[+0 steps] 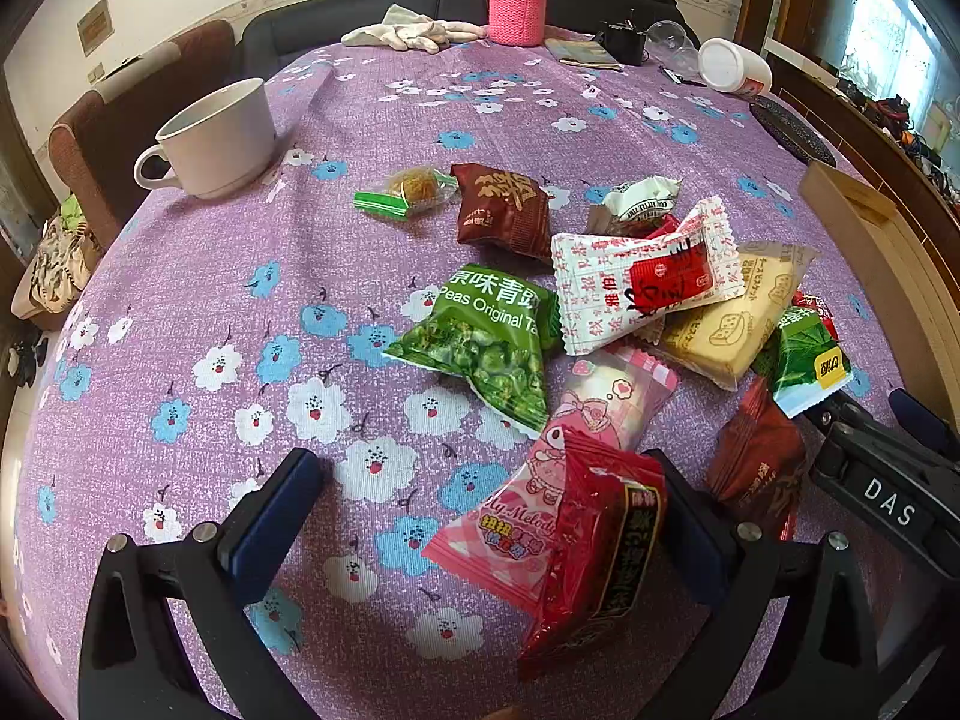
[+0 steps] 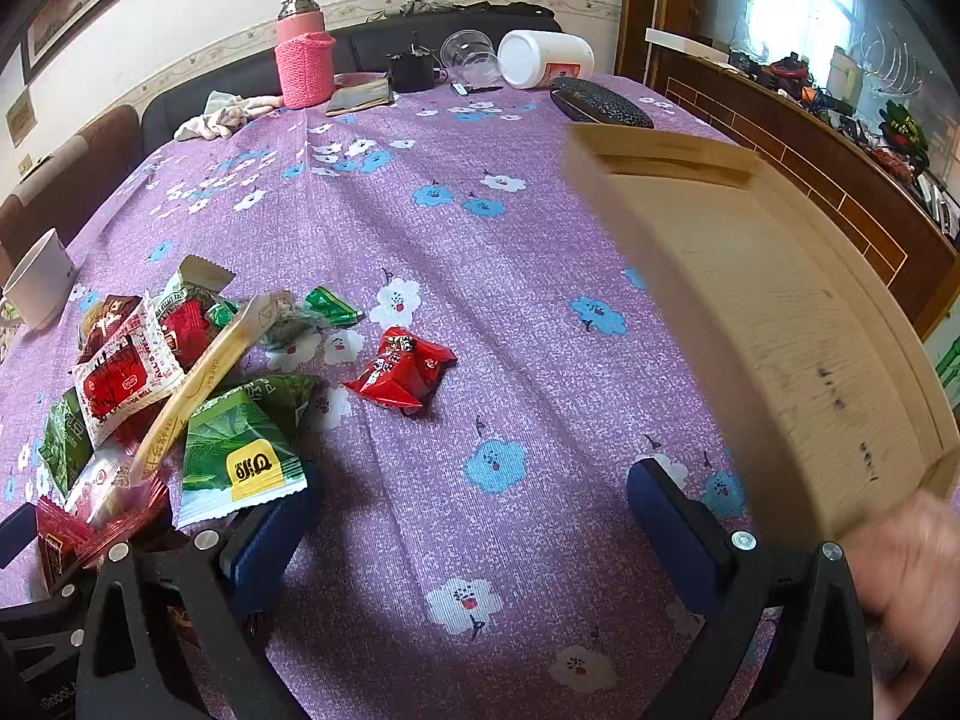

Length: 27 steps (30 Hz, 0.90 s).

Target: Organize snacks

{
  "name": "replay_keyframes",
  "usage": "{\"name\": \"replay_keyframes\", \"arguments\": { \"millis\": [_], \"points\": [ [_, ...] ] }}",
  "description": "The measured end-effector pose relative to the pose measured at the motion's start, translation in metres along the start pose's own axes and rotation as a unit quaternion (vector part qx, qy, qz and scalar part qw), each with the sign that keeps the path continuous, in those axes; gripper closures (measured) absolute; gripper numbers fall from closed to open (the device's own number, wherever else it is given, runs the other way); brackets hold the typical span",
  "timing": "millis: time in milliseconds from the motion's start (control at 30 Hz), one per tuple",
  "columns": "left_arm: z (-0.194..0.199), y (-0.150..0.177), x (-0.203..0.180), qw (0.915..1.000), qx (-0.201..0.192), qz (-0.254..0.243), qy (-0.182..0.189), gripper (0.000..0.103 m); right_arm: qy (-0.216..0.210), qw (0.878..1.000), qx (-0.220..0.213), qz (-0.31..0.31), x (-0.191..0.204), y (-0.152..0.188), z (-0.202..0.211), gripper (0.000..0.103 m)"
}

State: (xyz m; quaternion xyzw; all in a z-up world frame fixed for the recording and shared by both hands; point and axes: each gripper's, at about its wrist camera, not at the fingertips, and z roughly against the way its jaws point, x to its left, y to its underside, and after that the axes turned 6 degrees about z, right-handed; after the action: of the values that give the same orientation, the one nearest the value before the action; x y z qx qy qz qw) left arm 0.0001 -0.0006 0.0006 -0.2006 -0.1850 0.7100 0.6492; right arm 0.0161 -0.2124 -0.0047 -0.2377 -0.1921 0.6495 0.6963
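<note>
The snacks lie in a loose heap on a table under a purple tablecloth printed with white and blue flowers, in the half of the table nearer the cameras. In the left wrist view the left gripper has its blue-padded jaws spread wide; a crinkled red packet with a dark label leans against the inner face of its right finger, not pinched from both sides. Under it lies a pink My Melody packet. Further in are a green pea bag, a white-and-red rice cracker packet, a yellow cheese biscuit pack, a dark brown packet and a small clear wrapper with green ends. A white mug stands near the left edge

The right gripper is also wide open and holds nothing; a green leaf-print packet rests by its left finger. A small red packet lies apart from the heap. A pale wooden tray, blurred, is at the right edge, with a blurred hand at its near corner
</note>
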Motion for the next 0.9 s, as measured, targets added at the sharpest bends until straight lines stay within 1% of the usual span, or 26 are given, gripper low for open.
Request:
{"name": "replay_keyframes", "arguments": {
  "millis": [433,600,633,667,700,733,800,867,900],
  "points": [
    [0.0,0.0,0.0001,1.0,0.0,0.001,0.0,0.0,0.0,1.0,0.0,0.0,-0.0005,0.0001,0.0004,0.001],
    [-0.0008,0.0014,-0.0004,0.9998,-0.013,0.015,-0.009,0.0,0.006,1.0,0.0,-0.009,0.0,0.0006,0.0017,0.001],
    [-0.0009,0.0017,-0.0001,0.9998,-0.011,0.014,-0.009,0.0,0.005,0.998,0.063,-0.004,0.0024,0.0007,-0.0018,0.001],
    [0.0015,0.0021,0.0003,0.9981,-0.06,0.01,-0.011,0.0,0.006,0.998,0.064,-0.003,0.004,0.0005,-0.0009,0.001],
    [0.0015,0.0026,0.0014,0.9982,-0.058,0.011,-0.011,0.0,0.005,0.998,0.064,-0.004,0.0046,-0.0001,-0.0003,0.001],
    [-0.0007,0.0021,0.0005,0.9996,-0.022,0.015,-0.004,0.0,0.006,0.999,0.043,-0.005,0.0042,0.0,0.0009,0.001],
    [-0.0013,0.0022,0.0009,0.9998,-0.012,0.015,0.006,0.0,0.003,1.0,0.028,-0.008,0.0042,-0.0002,0.0019,0.001],
    [-0.0013,0.0023,0.0025,0.9997,-0.009,0.012,0.018,0.0,-0.002,1.0,0.024,-0.001,0.0041,-0.0001,0.0027,0.001],
    [-0.0008,0.0023,0.0029,0.9995,-0.01,0.013,0.026,0.0,-0.011,1.0,0.027,0.012,0.0035,-0.0001,0.0031,0.001]
  ]
}}
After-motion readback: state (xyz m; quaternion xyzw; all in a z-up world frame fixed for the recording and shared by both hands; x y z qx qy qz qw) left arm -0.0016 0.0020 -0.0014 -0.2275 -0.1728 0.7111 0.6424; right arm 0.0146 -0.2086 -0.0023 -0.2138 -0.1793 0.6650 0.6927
